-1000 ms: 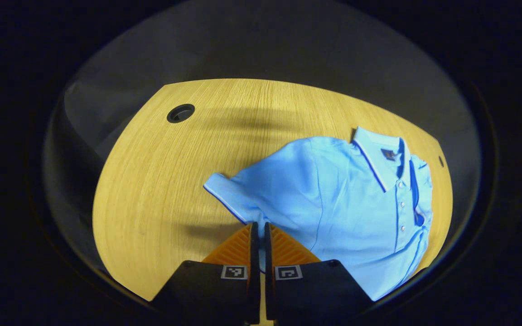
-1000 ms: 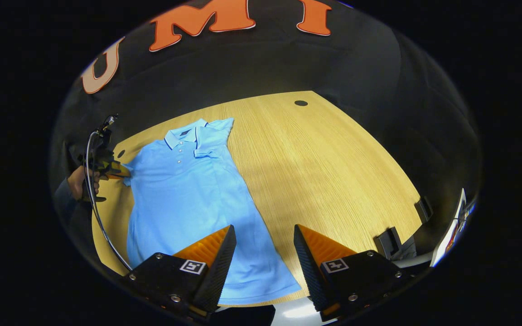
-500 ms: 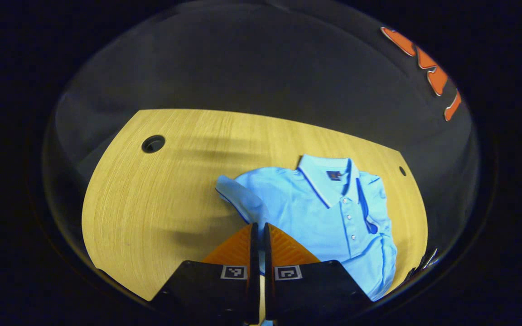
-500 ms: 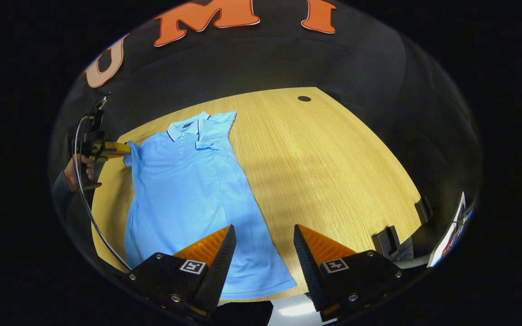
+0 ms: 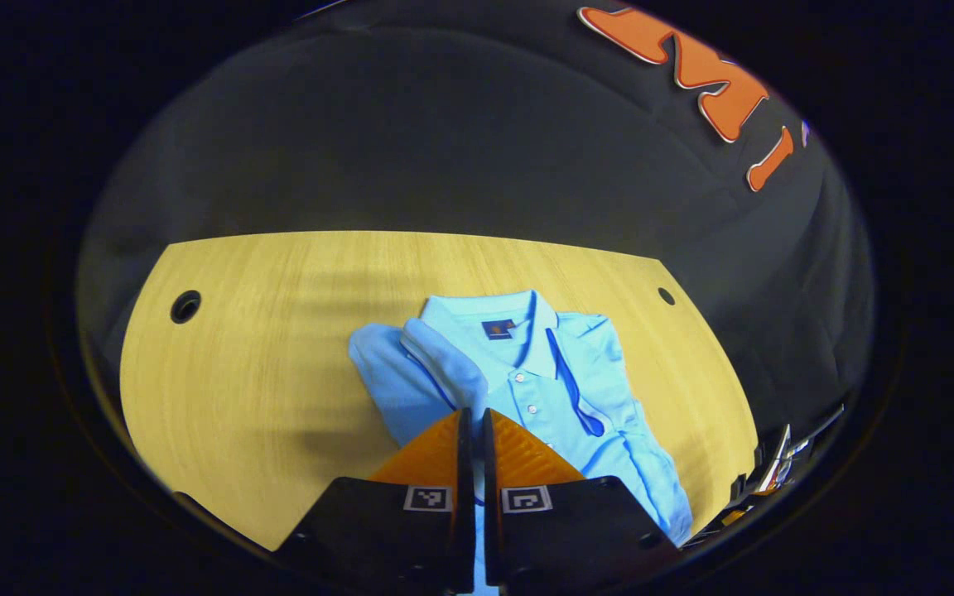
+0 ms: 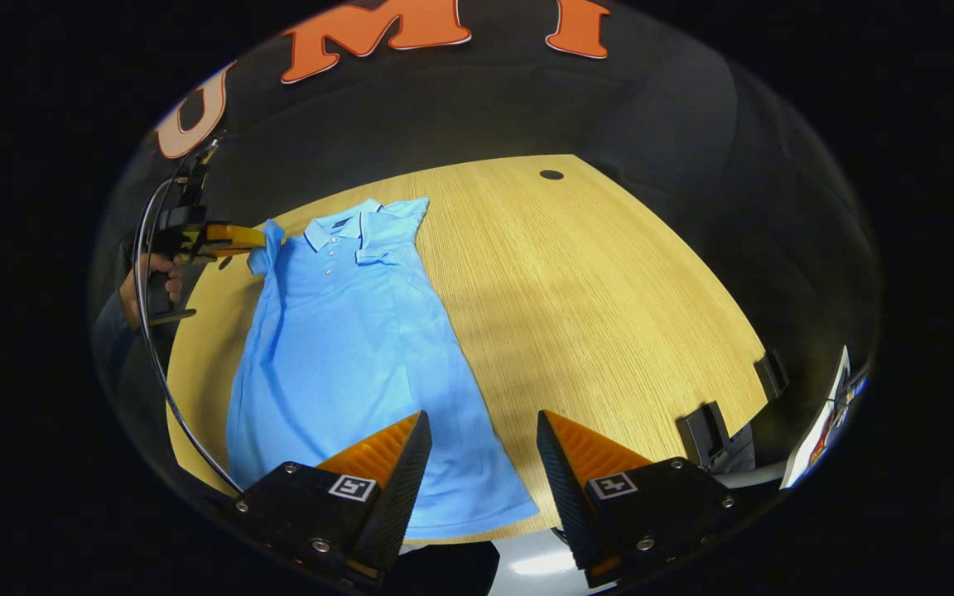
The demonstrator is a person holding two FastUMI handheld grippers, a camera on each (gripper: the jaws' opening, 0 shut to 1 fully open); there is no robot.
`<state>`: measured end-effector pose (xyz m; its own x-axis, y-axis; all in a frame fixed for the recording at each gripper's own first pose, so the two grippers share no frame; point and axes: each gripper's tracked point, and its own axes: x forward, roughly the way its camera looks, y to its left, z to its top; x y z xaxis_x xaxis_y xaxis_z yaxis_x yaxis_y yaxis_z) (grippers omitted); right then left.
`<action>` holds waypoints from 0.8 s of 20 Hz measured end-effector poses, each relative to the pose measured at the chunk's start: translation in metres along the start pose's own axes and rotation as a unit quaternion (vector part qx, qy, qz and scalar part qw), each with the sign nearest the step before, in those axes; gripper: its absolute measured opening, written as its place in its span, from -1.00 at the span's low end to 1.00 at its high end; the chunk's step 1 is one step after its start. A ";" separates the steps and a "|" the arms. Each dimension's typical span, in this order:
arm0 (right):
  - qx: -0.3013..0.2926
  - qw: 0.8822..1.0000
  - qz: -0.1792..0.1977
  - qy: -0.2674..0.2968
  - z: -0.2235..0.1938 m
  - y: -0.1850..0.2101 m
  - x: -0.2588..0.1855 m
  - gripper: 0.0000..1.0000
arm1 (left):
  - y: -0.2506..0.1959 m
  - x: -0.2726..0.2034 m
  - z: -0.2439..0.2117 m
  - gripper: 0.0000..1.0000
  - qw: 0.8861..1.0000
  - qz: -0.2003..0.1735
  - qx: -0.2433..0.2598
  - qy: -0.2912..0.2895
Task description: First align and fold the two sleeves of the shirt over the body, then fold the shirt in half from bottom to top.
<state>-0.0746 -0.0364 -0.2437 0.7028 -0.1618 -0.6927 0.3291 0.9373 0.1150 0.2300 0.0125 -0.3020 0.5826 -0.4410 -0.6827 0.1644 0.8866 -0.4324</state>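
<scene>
Blue shirt (image 6: 344, 348) lies flat at 9 o'clock on the wooden surface (image 6: 609, 314), buttons up, one sleeve (image 6: 390, 236) already folded over its chest. Left tool (image 5: 472, 430) is pinched narrow on the other sleeve (image 5: 444, 368), lifting it clear to swing inward, while the right tool (image 6: 484, 451) hangs wide and empty above the hem, likely waiting for the bottom fold.

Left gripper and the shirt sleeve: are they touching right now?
Touching. In the left gripper view the left gripper is shut on the sleeve, cloth running into its closed fingers. The right gripper view shows it lifting that sleeve over the shirt.
</scene>
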 end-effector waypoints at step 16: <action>-0.029 0.998 0.057 0.001 -0.003 0.027 0.014 0.74 | -0.025 -0.069 -0.062 0.96 0.999 -0.034 0.018 -0.004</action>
<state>-0.0575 -0.0128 -0.2524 0.7321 -0.0523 -0.6792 0.2093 0.9661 0.1512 0.1368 0.0125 -0.2805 0.5754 -0.4994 -0.6477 0.2320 0.8591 -0.4562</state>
